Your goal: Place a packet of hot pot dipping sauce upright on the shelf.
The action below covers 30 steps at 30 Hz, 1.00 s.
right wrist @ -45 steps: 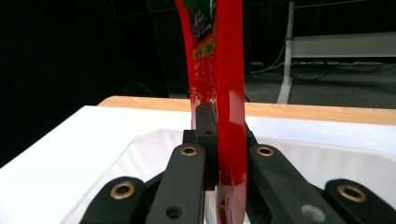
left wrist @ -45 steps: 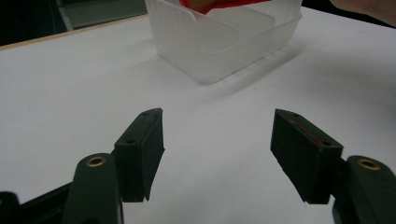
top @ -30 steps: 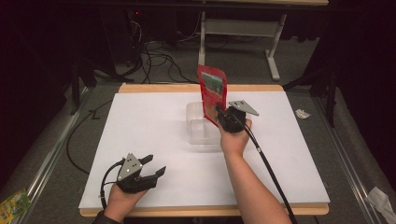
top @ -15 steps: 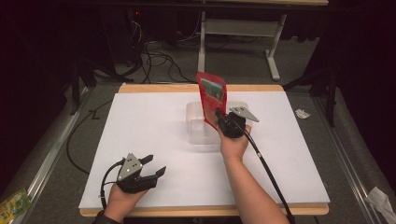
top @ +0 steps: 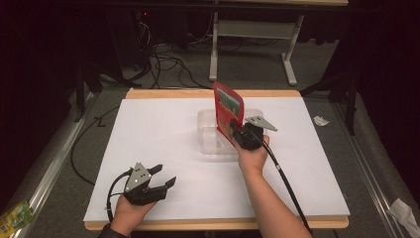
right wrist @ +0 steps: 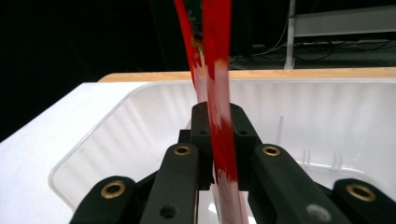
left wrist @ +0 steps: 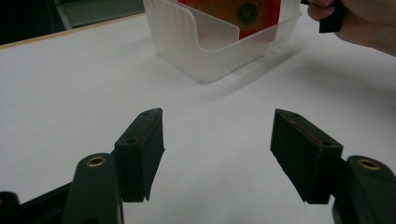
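White table (top: 163, 148): clear tub (top: 208, 130) sitting mid-table. You're lowering red packet (top: 229, 110) upright into tub, right gripper (top: 239, 136) pinching its lower edge; keep easing down before letting go. Left gripper (top: 159, 177) idling spread near front edge.

Light falls bright on white table (top: 163, 148), room around it very dark. Soft shadows under clear bin (left wrist: 205, 51) and hand. High view bit grainy. Red packet (right wrist: 219, 116) blurry up close in right gripper view. Left gripper's near parts look soft.
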Each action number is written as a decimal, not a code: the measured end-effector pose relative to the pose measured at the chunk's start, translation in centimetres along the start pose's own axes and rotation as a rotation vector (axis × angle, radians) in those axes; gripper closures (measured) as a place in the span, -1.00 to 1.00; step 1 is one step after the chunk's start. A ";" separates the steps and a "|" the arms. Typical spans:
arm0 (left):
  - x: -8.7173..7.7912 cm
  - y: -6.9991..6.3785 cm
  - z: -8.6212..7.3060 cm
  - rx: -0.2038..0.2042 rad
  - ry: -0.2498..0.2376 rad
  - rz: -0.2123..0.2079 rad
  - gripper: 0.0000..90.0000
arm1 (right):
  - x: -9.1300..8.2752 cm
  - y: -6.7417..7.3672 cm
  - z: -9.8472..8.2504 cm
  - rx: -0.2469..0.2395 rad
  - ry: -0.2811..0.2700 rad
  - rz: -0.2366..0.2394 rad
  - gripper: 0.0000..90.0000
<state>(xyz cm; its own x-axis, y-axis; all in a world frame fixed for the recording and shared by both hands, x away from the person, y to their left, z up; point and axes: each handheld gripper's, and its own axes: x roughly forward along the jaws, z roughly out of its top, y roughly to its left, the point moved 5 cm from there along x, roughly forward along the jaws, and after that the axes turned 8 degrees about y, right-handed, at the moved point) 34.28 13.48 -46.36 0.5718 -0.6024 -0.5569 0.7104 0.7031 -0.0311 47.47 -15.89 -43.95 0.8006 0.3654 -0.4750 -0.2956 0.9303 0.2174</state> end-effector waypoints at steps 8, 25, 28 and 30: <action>0.0 0.0 0.0 0.002 0.004 0.002 -0.22 | -0.2 -0.5 -0.6 -0.004 0.026 0.003 0.93; 0.0 0.0 0.0 0.007 0.004 0.000 -0.22 | -1.2 -0.3 0.1 -0.087 0.065 0.051 0.05; 0.0 0.0 0.0 0.007 0.005 0.000 -0.22 | -1.6 -0.4 0.2 -0.113 0.076 0.072 -0.16; 0.0 0.0 0.0 0.005 0.004 0.001 -0.22 | -2.0 -0.4 0.1 -0.129 0.086 0.075 -0.26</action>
<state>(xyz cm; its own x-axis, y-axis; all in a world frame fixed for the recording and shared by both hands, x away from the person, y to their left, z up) 34.26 13.46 -46.39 0.5706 -0.6005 -0.5602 0.7123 0.7014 -0.0264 46.05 -16.98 -42.96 0.7282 0.4300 -0.5337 -0.4216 0.8950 0.1459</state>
